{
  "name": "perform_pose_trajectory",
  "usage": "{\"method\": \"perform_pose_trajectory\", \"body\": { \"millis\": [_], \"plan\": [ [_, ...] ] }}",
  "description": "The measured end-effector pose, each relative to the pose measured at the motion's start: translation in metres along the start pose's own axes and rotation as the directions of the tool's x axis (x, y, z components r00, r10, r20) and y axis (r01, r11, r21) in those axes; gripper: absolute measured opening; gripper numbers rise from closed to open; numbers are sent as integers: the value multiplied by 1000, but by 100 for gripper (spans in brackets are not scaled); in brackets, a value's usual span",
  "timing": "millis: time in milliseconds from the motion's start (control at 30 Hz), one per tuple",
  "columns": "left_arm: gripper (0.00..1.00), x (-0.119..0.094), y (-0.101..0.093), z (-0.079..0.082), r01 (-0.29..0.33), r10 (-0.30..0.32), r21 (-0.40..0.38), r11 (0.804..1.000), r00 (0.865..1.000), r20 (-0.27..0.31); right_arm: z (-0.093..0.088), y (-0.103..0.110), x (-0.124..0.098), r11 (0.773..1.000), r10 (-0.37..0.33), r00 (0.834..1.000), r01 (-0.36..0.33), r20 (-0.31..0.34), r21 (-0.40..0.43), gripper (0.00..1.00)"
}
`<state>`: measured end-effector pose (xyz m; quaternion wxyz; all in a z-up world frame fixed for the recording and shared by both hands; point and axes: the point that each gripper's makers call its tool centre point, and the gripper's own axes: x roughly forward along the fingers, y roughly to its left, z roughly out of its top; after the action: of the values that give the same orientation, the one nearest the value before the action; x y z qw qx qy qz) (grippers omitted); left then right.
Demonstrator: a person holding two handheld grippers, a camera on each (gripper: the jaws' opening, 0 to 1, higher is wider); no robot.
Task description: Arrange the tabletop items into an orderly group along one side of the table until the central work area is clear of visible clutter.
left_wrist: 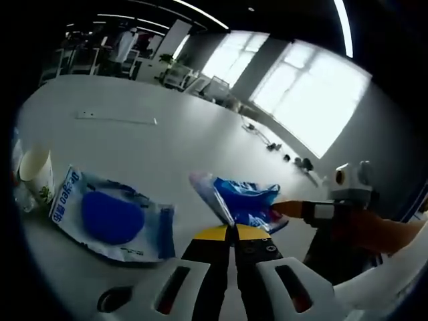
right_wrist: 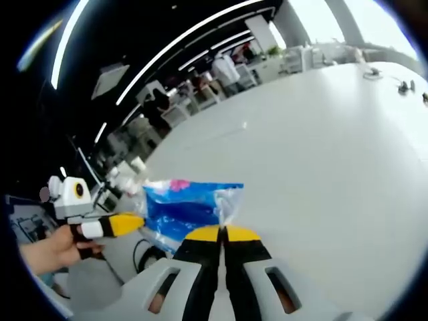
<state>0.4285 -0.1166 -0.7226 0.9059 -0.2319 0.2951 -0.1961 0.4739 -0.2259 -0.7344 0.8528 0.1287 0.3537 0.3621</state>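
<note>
A crinkled blue and clear plastic packet hangs above the white table, stretched between both grippers. My left gripper is shut on the packet's near edge, its yellow tips pressed together. My right gripper comes in from the right and pinches the packet's other end. In the right gripper view the same packet is clamped in my right gripper, and the left gripper, held by a hand, grips its far side. A flat white and blue packet with a round blue item lies on the table at left.
A paper cup stands at the table's left edge beside the flat packet. A thin strip lies farther out, and cables sit near the far side. Chairs and people are beyond the table.
</note>
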Motion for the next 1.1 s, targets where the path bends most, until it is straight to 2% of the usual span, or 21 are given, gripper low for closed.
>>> {"method": "perform_pose_trajectory", "body": {
  "millis": [167,500,1100],
  "plan": [
    [0,13,1,3,-7,7,-18,1000,1000,9,6,-13,4,1000,-10,1000,10,1,0,0],
    [0,31,9,16,-20,21,-44,999,999,26,21,-26,19,1000,4,1000,-4,-3,-21,0],
    [0,65,26,20,-49,51,-93,994,998,25,32,-52,44,998,1,1000,-2,-27,-55,0]
  ]
}}
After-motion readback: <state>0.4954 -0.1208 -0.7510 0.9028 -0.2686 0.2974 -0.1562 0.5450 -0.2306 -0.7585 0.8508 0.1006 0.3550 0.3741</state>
